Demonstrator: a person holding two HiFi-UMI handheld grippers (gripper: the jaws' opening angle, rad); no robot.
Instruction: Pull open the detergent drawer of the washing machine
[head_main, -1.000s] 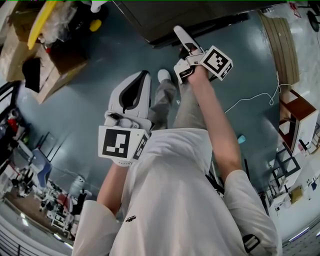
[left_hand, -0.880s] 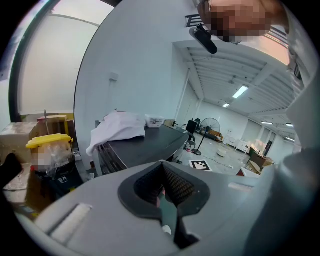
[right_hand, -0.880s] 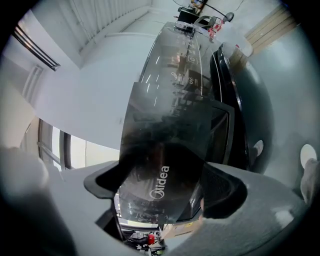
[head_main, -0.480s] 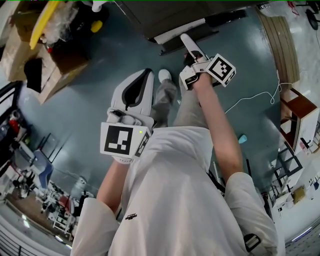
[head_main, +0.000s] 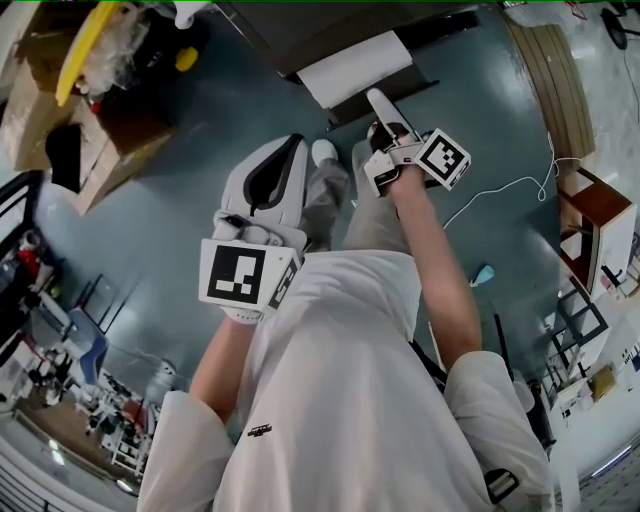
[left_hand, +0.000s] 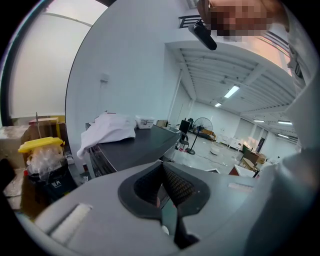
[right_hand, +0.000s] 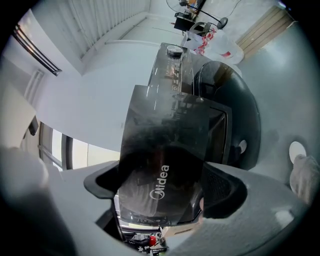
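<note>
The dark washing machine (head_main: 330, 25) stands at the top of the head view, and its white detergent drawer (head_main: 355, 65) juts out from it towards me. My right gripper (head_main: 380, 115) reaches to the drawer's front end. In the right gripper view the drawer's glossy dark front panel (right_hand: 162, 170), printed "Midea", sits between the jaws of the right gripper (right_hand: 162, 192), which is shut on it. The round door (right_hand: 235, 115) shows beside it. My left gripper (head_main: 262, 190) hangs back at mid-left, apart from the machine. Its jaws (left_hand: 162, 185) are shut with nothing between them.
Cardboard boxes (head_main: 95, 110) with a yellow item stand at the upper left. A white cable (head_main: 500, 190) lies on the floor near a wooden shelf (head_main: 590, 225) at the right. The person's shoe (head_main: 322, 152) is below the machine. A dark table with a white cloth (left_hand: 107, 130) shows in the left gripper view.
The white drawer has slid out of the machine, from hidden to well exposed, as the right gripper drew back with its front. The left gripper has stayed put.
</note>
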